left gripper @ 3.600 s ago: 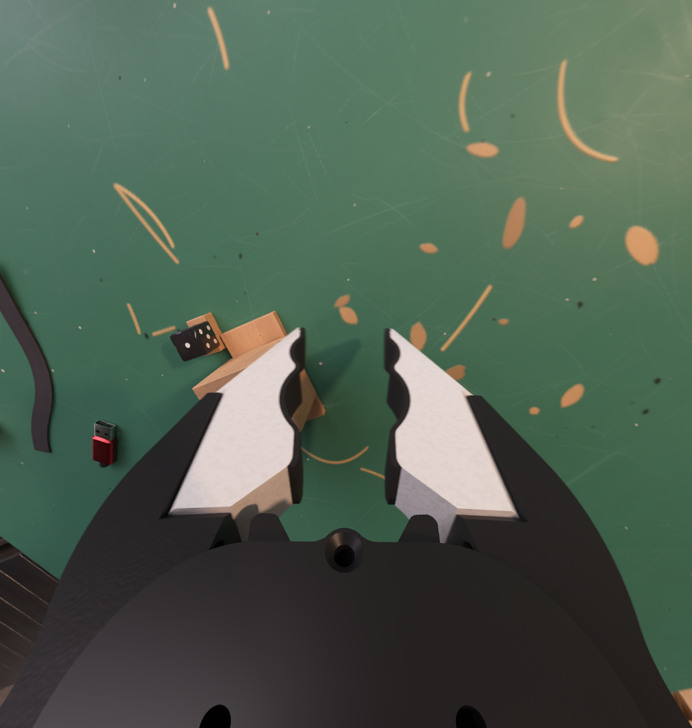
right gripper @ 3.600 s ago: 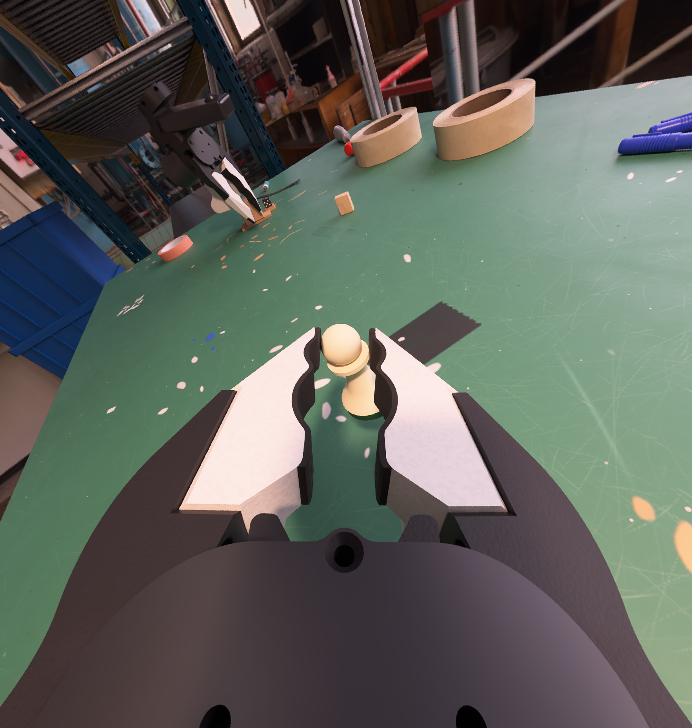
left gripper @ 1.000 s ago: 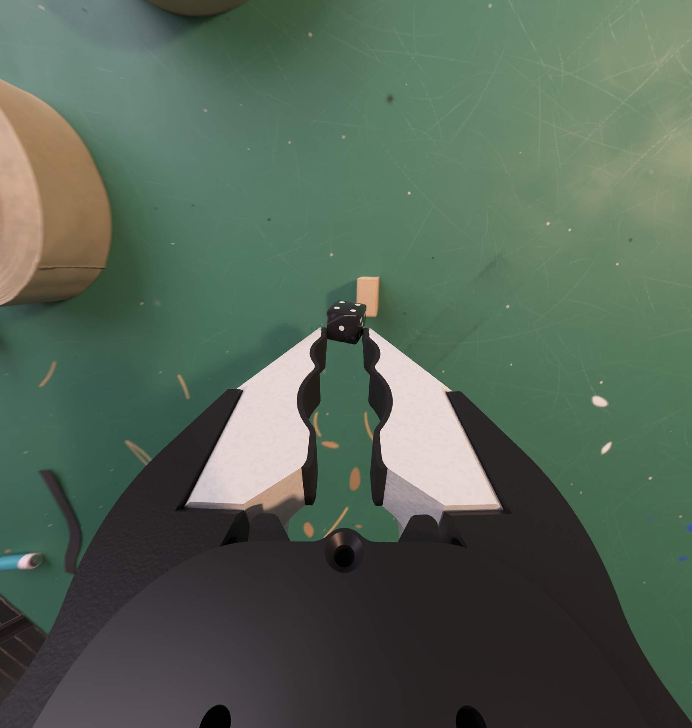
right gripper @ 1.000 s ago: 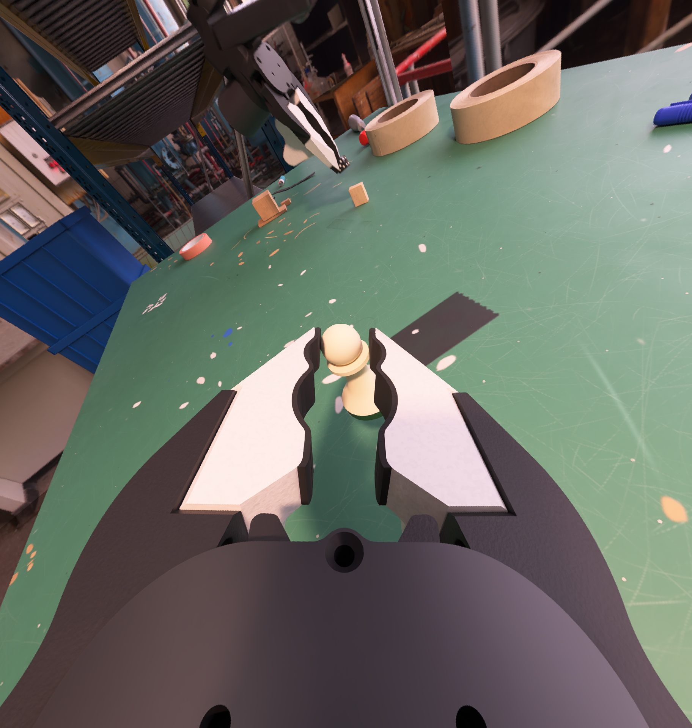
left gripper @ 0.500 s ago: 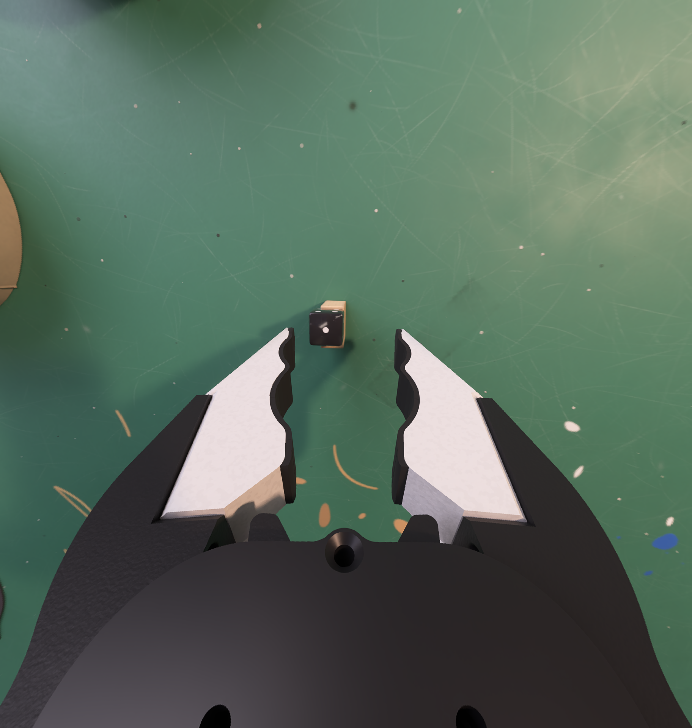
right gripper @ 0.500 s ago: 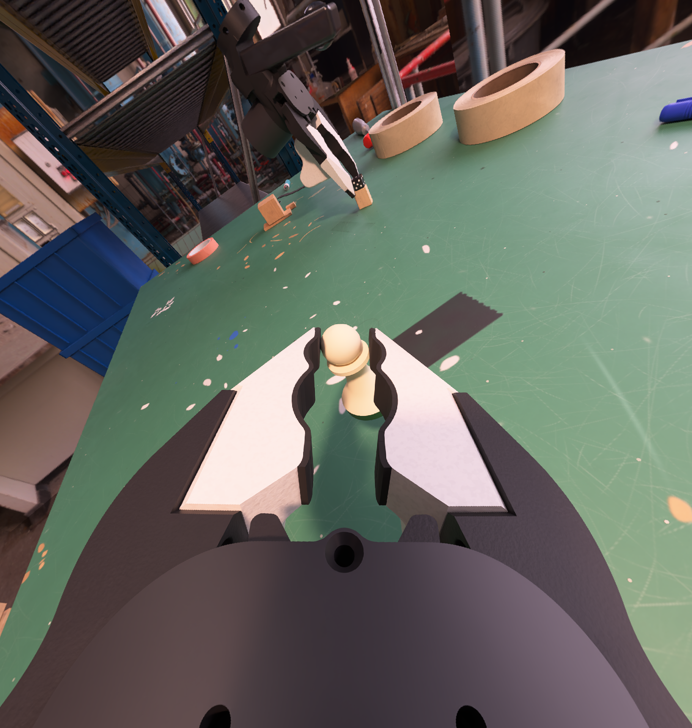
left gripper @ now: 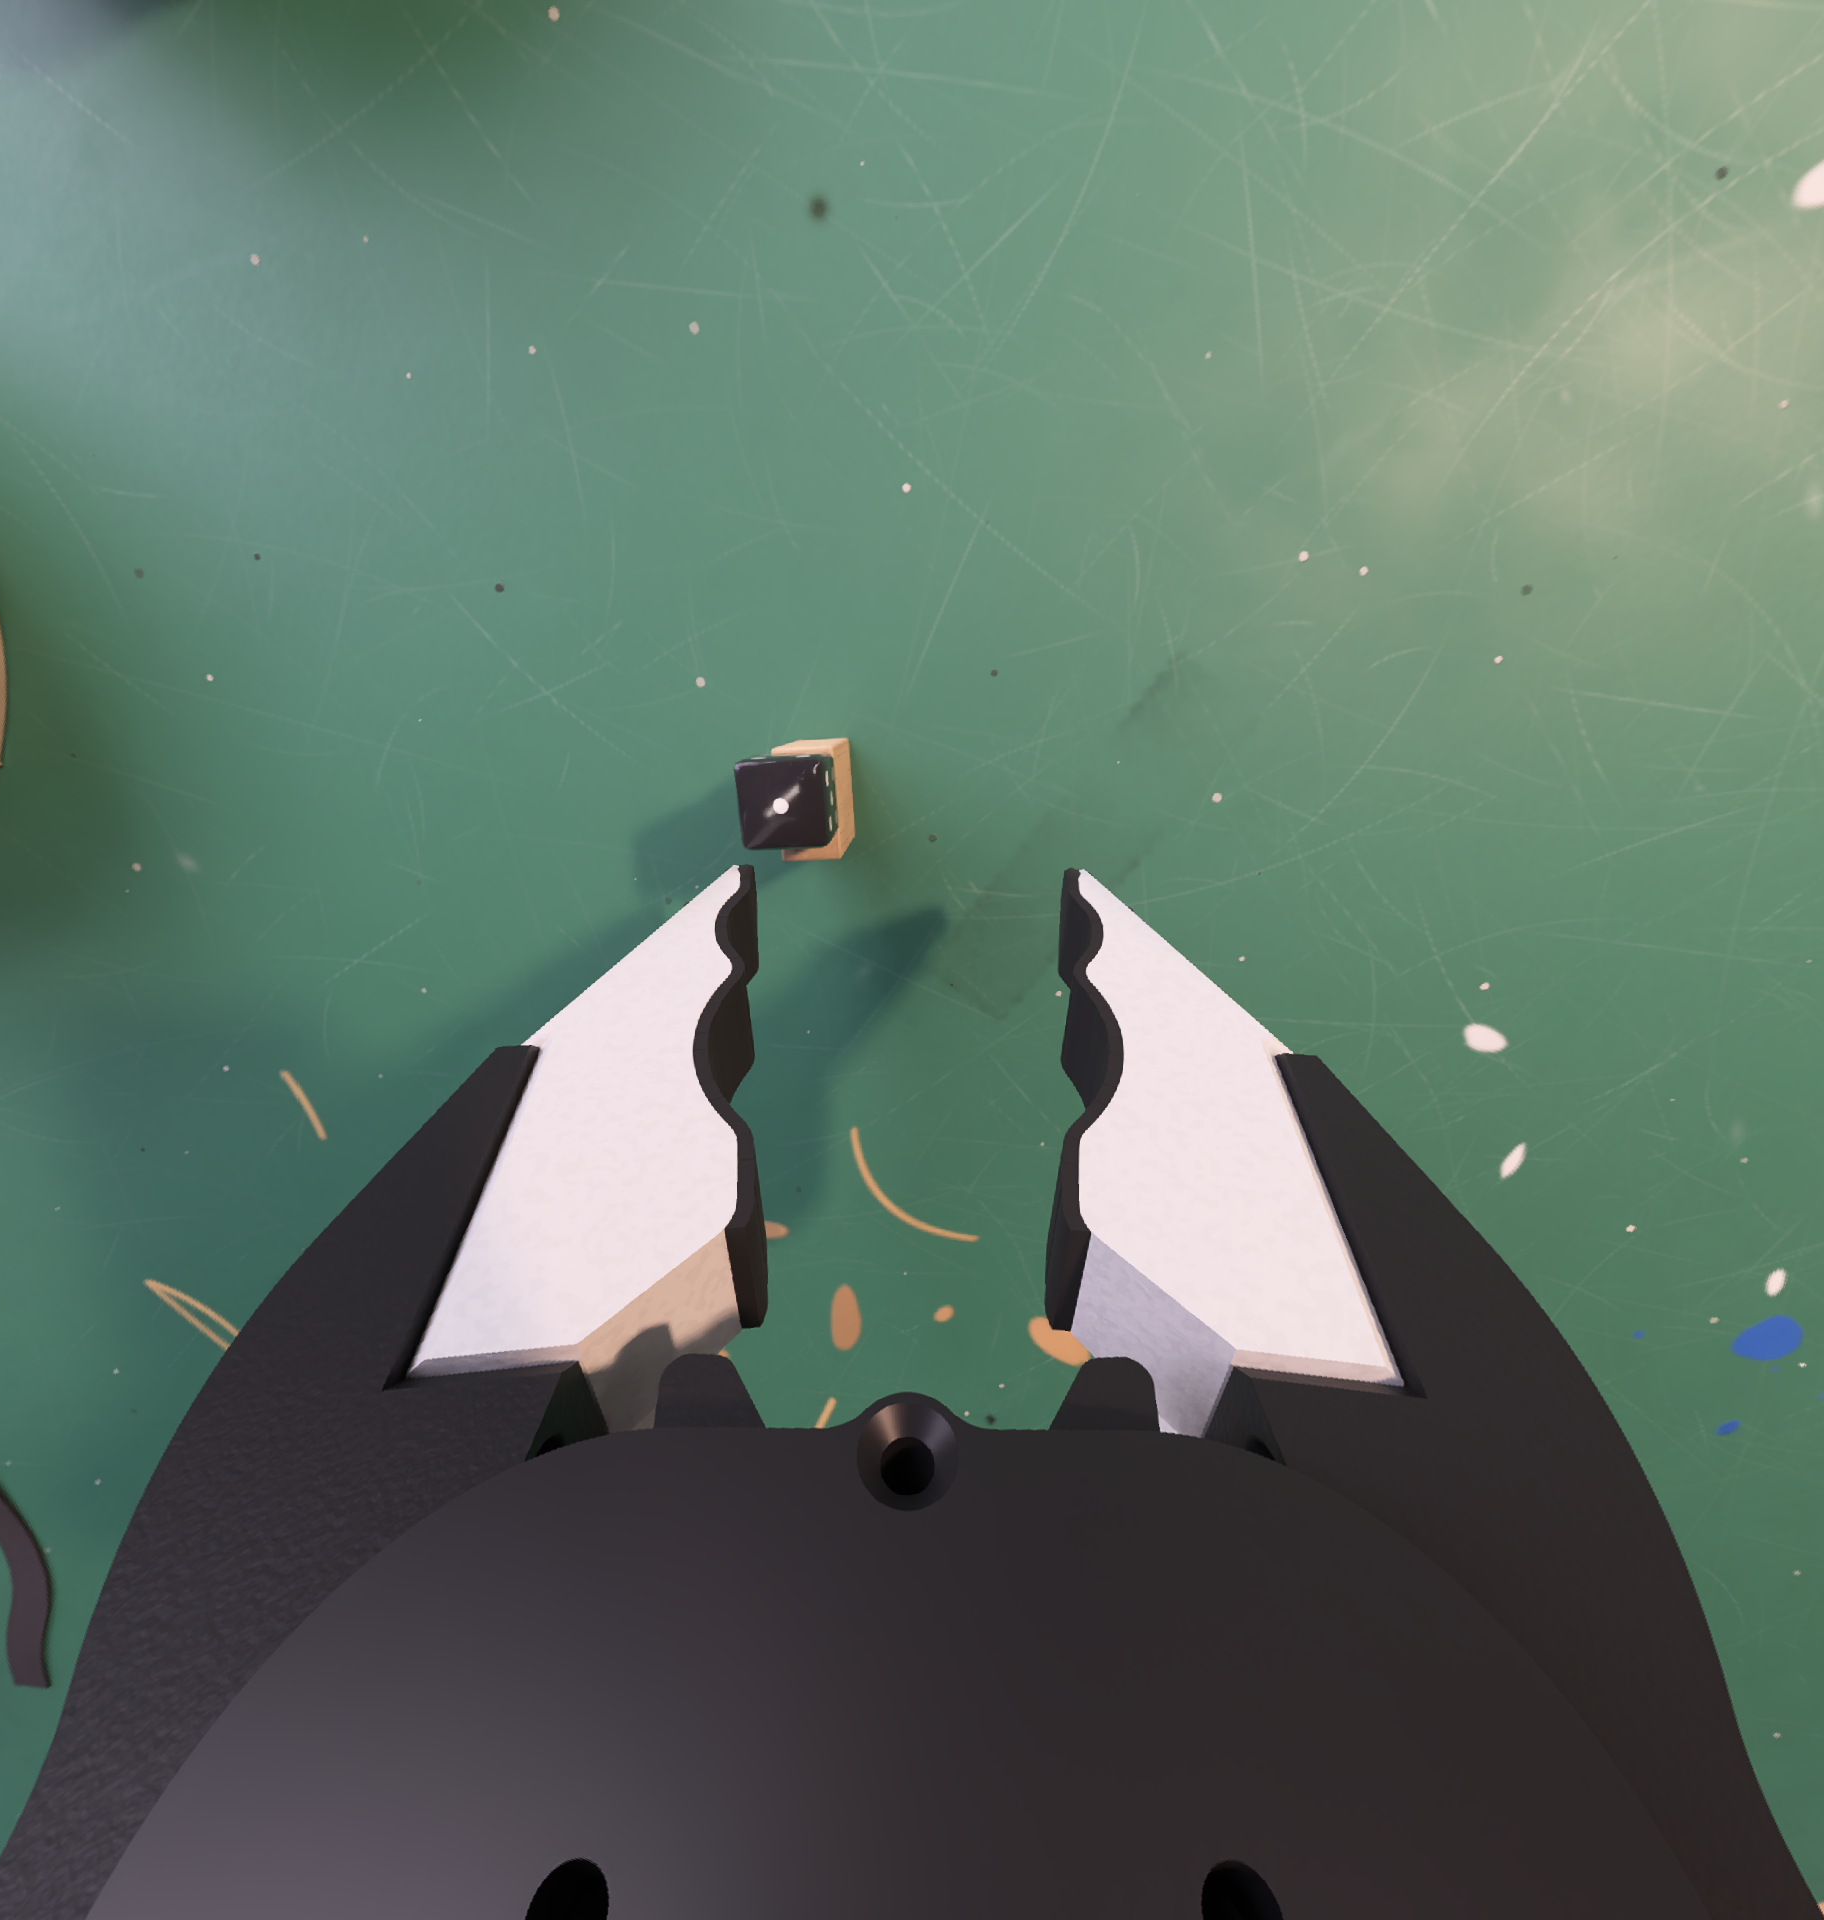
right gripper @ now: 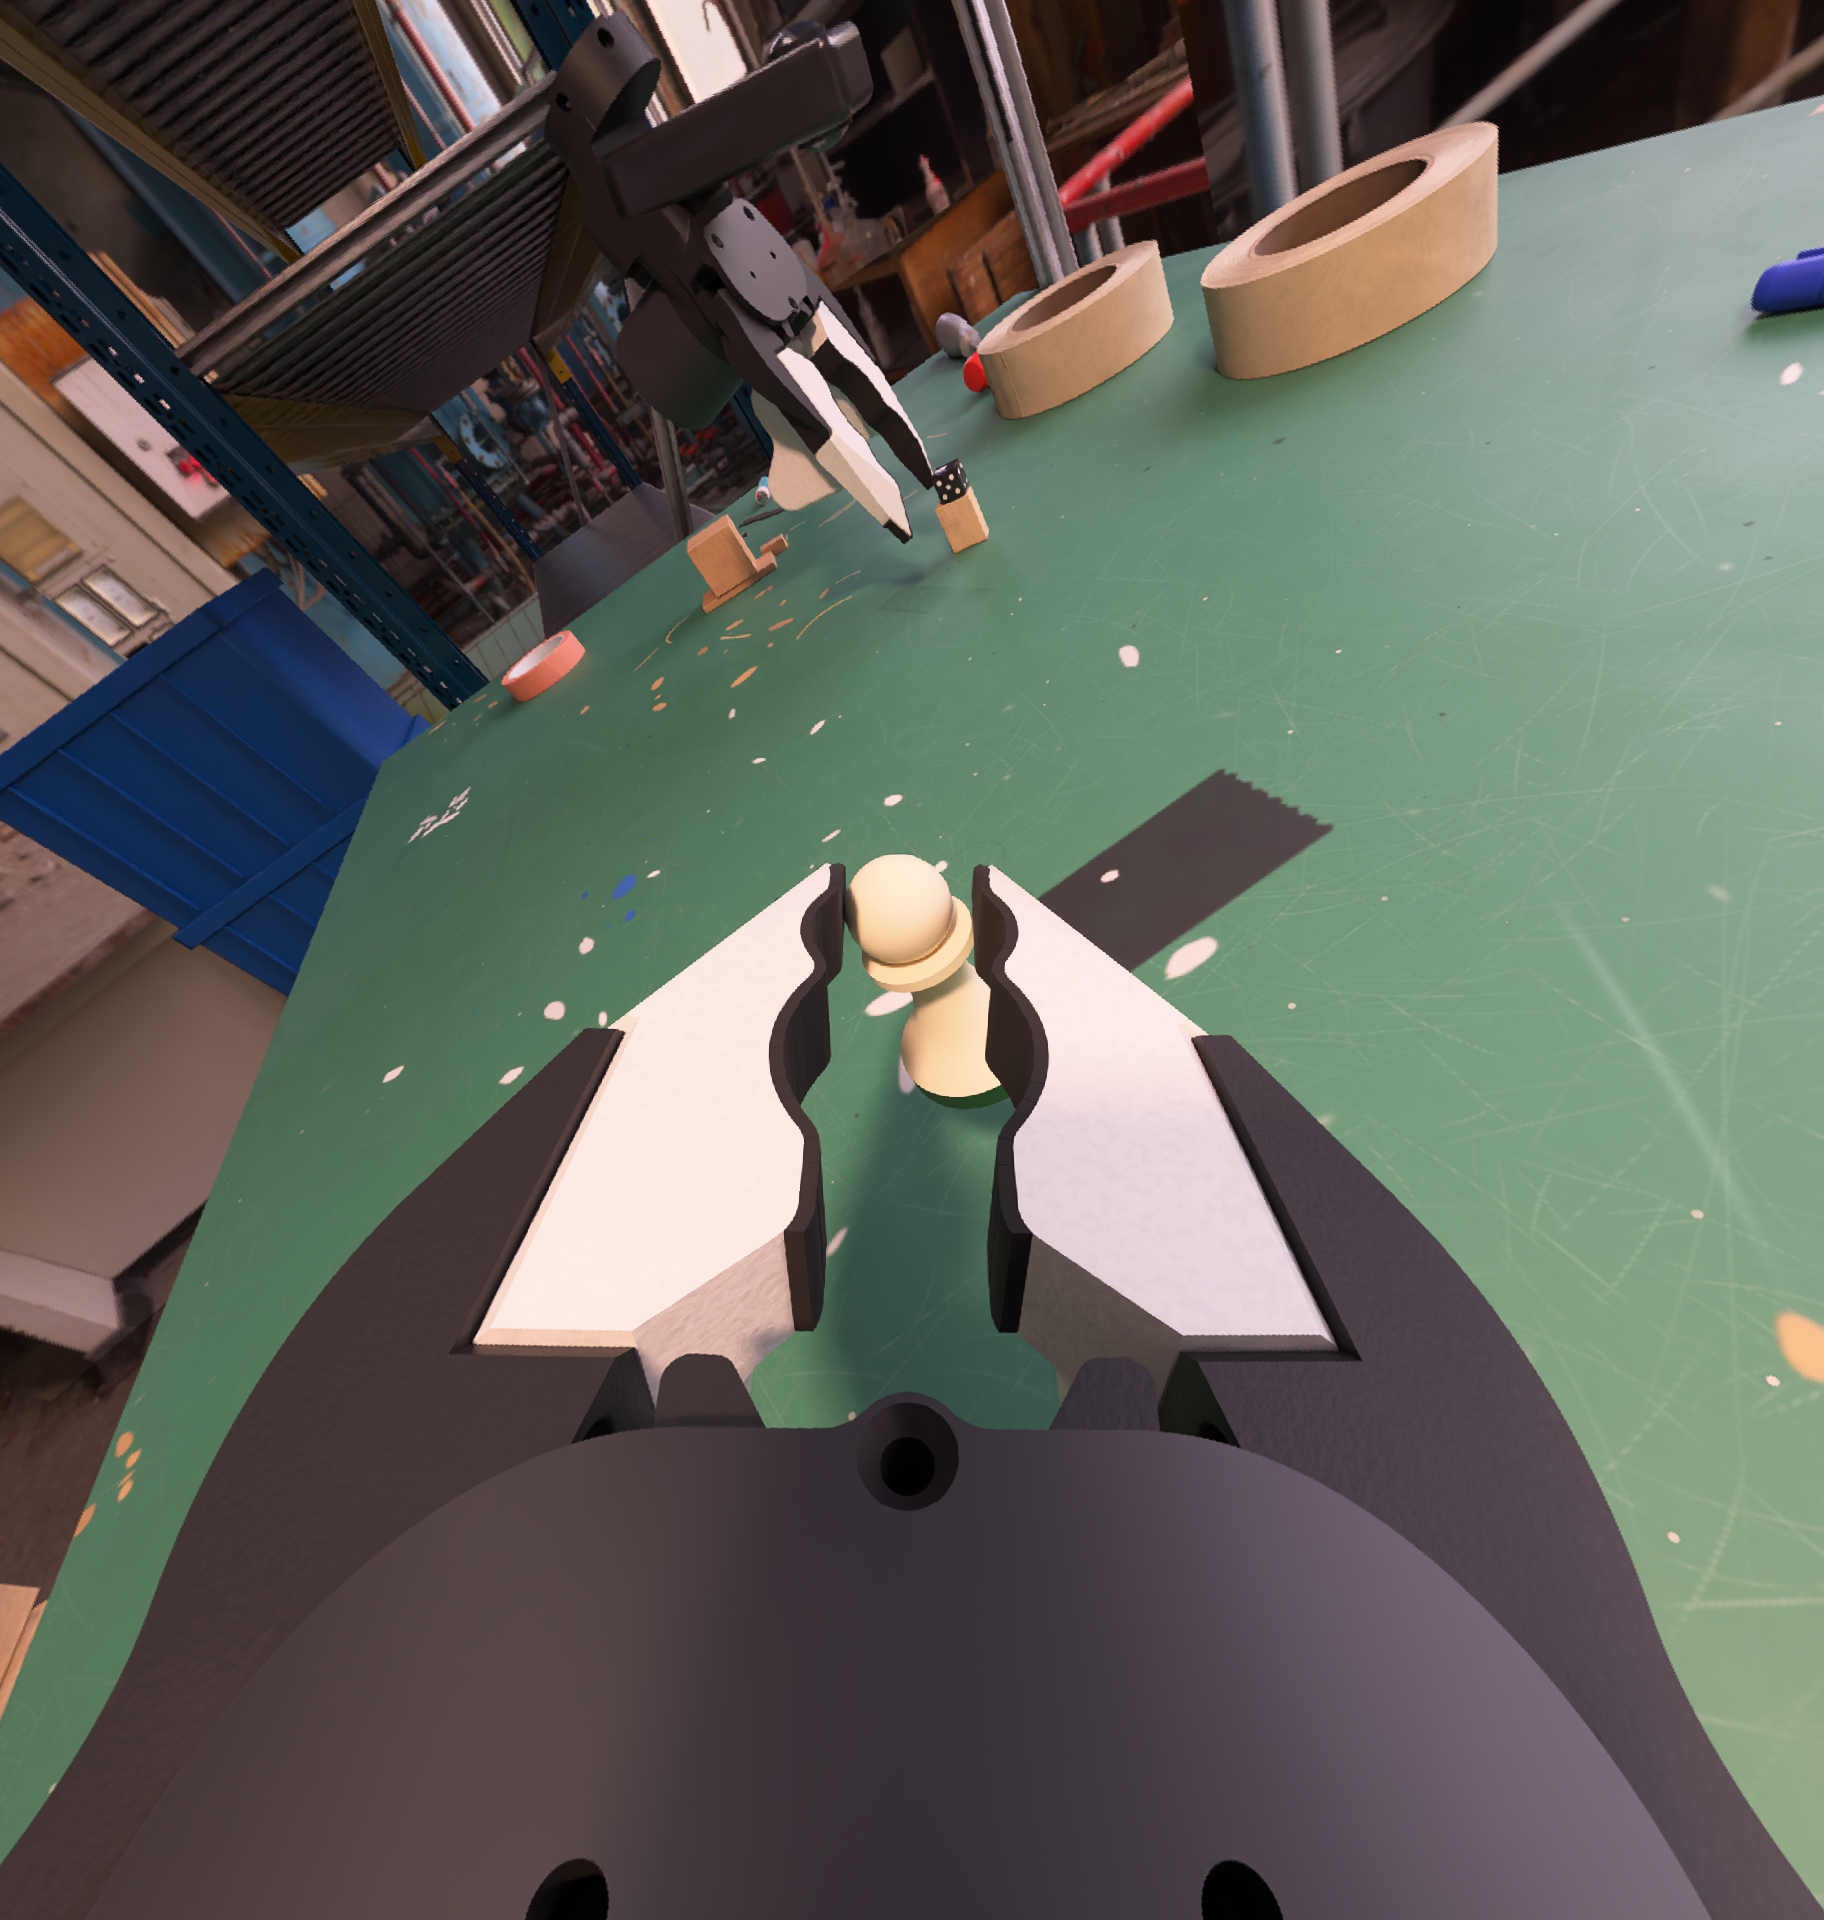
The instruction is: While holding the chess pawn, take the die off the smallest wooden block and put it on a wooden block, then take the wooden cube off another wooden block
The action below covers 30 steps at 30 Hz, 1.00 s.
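In the left wrist view a black die (left gripper: 783,802) sits on a small wooden block (left gripper: 835,800), overhanging its left side. My left gripper (left gripper: 908,883) is open and empty, just short of the die. In the right wrist view my right gripper (right gripper: 908,883) is shut on the cream chess pawn (right gripper: 913,966), held over the green table. Far off, that view also shows the left gripper (right gripper: 913,506) beside the die (right gripper: 949,480) on its block (right gripper: 962,523). Left of them a wooden cube (right gripper: 716,549) stands on a flat wooden block (right gripper: 733,594), with a small block (right gripper: 773,545) beside it.
Two tan tape rolls (right gripper: 1079,327) (right gripper: 1349,249) stand at the table's far side, with blue pens (right gripper: 1812,281) at the far right. A pink tape roll (right gripper: 542,665) lies near the left edge. A black tape strip (right gripper: 1188,862) lies beyond the pawn. A blue bin (right gripper: 191,769) stands off the table.
My left gripper carried the die from the wooden pieces to the lone small block, opened and let it go. It has since backed off a little. The right gripper still holds the pawn.
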### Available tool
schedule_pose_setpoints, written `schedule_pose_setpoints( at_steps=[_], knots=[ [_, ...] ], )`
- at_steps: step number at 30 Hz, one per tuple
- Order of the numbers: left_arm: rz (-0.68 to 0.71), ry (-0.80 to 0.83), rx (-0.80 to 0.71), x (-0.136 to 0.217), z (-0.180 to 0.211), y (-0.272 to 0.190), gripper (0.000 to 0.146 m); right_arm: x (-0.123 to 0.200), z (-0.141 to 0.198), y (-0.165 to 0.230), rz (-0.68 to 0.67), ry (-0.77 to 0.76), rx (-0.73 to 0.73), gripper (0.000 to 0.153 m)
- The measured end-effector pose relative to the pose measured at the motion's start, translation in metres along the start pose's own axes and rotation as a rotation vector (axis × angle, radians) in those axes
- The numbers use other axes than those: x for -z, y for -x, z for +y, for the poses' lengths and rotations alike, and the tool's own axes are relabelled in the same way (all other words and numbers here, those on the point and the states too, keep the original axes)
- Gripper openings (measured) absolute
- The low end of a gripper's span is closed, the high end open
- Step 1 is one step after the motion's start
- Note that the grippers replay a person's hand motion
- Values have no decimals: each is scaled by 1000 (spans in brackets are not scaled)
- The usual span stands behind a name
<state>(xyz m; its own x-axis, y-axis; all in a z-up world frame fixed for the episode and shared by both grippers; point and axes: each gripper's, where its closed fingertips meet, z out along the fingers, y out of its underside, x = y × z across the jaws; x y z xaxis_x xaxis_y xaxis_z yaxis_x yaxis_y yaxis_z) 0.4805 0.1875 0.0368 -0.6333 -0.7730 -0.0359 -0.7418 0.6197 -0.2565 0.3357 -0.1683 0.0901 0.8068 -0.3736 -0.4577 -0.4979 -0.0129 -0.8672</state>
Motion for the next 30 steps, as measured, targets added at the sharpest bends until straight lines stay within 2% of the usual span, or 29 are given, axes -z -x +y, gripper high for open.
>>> schedule_pose_setpoints(
  at_steps=[4, 6, 10, 12, 13, 16, 20, 26, 30],
  knots=[
    [-22, 8, 3, 4, 4, 4, 60, -1, 1, 1, -3, 9, 8, 24],
    [-36, -14, 0, 20, 5, 7, 60, -1, 1, 1, -2, 10, 10, 24],
    [-182, -180, 70, 98, 23, 46, 60, 0, 0, 1, -5, 0, -1, 24],
    [-223, -201, 160, 128, 57, 70, 60, -1, 1, 1, -8, 4, 1, 24],
    [-207, -159, 204, 134, 81, 79, 60, -2, 2, 2, -10, 10, 2, 24],
    [-178, 3, 279, 123, 145, 98, 63, -5, 5, 4, -17, 32, 14, 24],
    [-197, 112, 323, 83, 192, 120, 68, -7, 8, 5, -14, 52, 30, 24],
    [-258, 210, 375, 52, 221, 143, 72, -2, 3, -1, 6, 15, 8, 24],
    [-184, 216, 435, 39, 229, 139, 72, -3, 4, 0, 1, 22, 5, 24]
  ],
)
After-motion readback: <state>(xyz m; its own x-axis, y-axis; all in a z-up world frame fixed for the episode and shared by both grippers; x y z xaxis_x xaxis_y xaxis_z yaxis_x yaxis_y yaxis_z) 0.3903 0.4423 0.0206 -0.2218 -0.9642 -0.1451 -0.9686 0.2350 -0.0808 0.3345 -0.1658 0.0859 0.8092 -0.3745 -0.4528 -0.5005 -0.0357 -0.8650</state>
